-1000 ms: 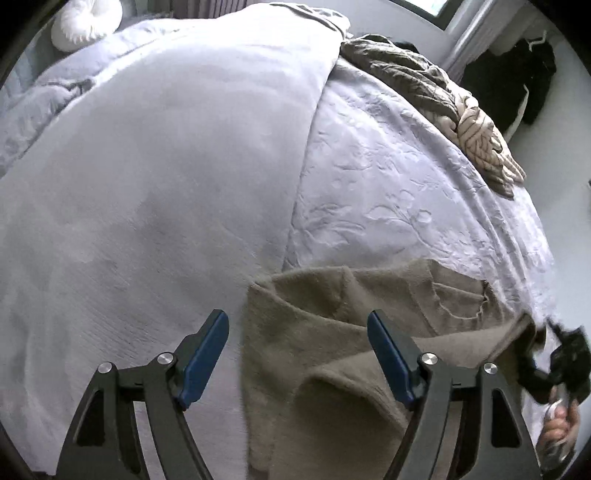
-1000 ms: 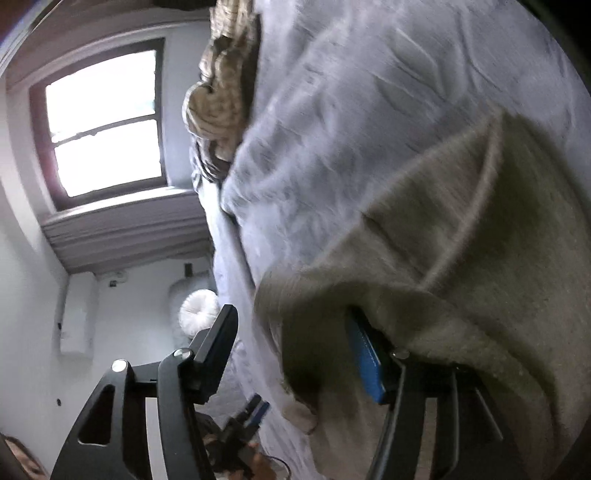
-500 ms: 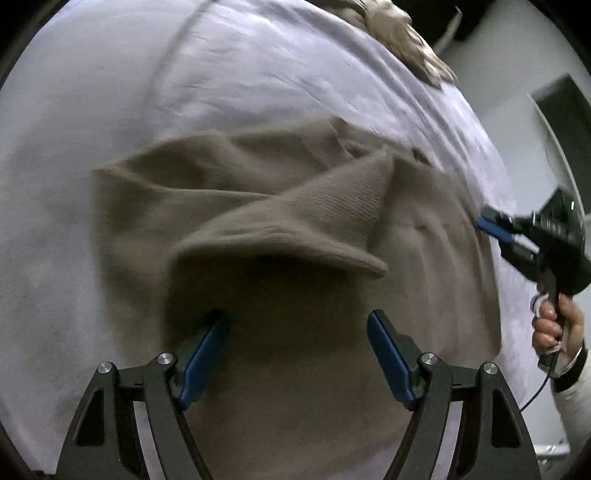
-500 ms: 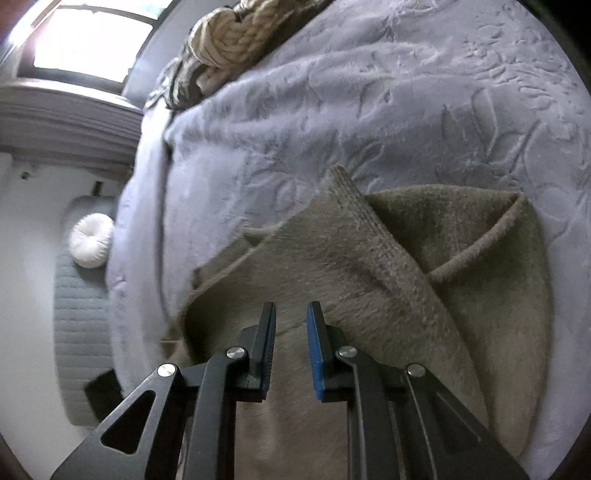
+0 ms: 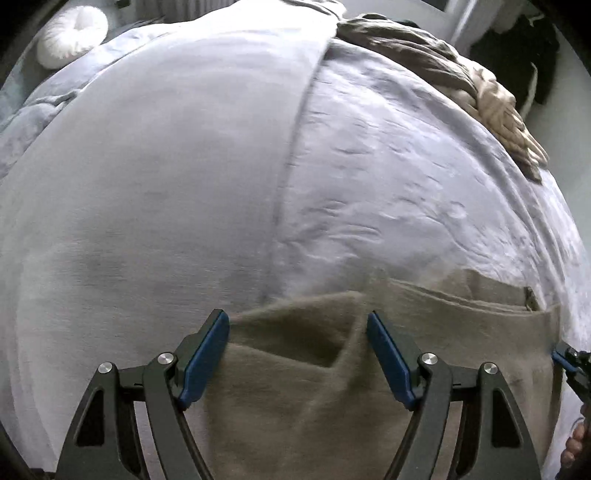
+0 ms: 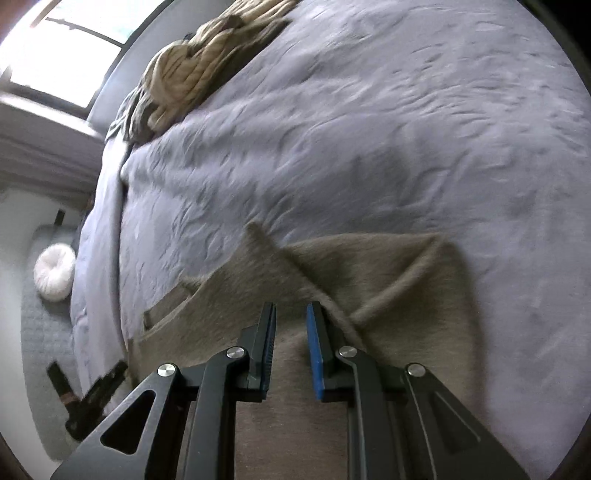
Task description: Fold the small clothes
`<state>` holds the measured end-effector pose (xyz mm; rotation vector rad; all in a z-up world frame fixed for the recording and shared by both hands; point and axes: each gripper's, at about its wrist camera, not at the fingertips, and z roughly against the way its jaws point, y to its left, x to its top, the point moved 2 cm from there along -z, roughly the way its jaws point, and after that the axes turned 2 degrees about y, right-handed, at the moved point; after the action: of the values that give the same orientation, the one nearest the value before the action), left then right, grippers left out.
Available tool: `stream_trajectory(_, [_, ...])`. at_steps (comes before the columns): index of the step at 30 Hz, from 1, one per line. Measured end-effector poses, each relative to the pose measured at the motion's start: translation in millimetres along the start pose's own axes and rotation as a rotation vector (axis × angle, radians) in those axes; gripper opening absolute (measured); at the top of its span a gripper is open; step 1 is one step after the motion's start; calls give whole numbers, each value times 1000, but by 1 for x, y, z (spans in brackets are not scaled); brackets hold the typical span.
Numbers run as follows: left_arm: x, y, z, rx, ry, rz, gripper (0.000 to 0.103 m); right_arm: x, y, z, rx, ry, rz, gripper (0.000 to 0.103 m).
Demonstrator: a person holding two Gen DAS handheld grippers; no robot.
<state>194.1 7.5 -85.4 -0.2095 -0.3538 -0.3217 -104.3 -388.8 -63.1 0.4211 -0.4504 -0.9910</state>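
Note:
A beige fuzzy knit garment (image 5: 461, 325) lies on the pale lilac bed cover (image 5: 147, 184), its flaps folded in over its middle. My left gripper (image 5: 297, 354) hovers open and wide over the garment's left part, with the upper edge of the cloth between its blue pads (image 5: 205, 358) but not pinched. In the right wrist view the garment (image 6: 399, 266) shows a triangular fold. My right gripper (image 6: 290, 332) hangs over it with the jaws drawn to a narrow gap and nothing between them. Its tip (image 5: 567, 360) also peeks in at the garment's right edge.
A heap of beige and striped clothes (image 5: 487, 96) lies at the bed's far side, and it (image 6: 192, 62) sits below a bright window (image 6: 55, 55). A white round cushion (image 5: 70, 33) rests off the bed's far left corner. A hand (image 5: 576, 443) shows at the right edge.
The right jaws, wide around the garment's edge a second ago, have narrowed and let the cloth go. The left view swung over the garment and back toward its upper edge.

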Motion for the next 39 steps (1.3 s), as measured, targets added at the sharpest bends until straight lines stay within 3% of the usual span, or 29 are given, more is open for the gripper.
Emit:
stream_trajectory(3, [-9, 6, 14, 10, 16, -34, 78, -6, -4, 13, 6, 10, -8, 28])
stream_trajectory(5, [-24, 10, 23, -32, 58, -55, 78, -18, -6, 27, -10, 17, 21, 55])
stream_trajectory(11, [-84, 26, 42, -102, 210, -62, 78, -65, -18, 59, -109, 71, 111, 55])
stream_trajectory(15, [-122, 37, 46, -140, 300, -19, 78, -91, -41, 71, -155, 117, 91, 55])
stream_trajectory(19, [-144, 40, 48, -157, 340, -6, 78, -108, -58, 72, -178, 155, 67, 55])
stream_trajectory(21, [-148, 36, 47, -173, 349, 0, 78, -112, -58, 70, -160, 161, 79, 48])
stream_trajectory(23, [-152, 36, 48, -190, 347, -4, 72, -115, -52, 66, -148, 175, 115, 17])
stream_trajectory(24, [-153, 33, 48, -205, 347, -14, 52, -116, -47, 63, -161, 189, 136, 6])
stream_trajectory(25, [-155, 31, 46, -218, 362, -25, 29, -118, -44, 60, -177, 206, 157, 6])
stream_trajectory(27, [-159, 30, 45, -222, 370, -54, 9, -121, -36, 61, -180, 221, 191, 6])
stream_trajectory(32, [-161, 38, 60, -273, 347, -56, 9, -127, -36, 75, -237, 250, 239, 6])
stream_trajectory(39, [-197, 58, 49, -218, 363, -82, 9, -130, -69, 52, -280, 282, 191, 6])
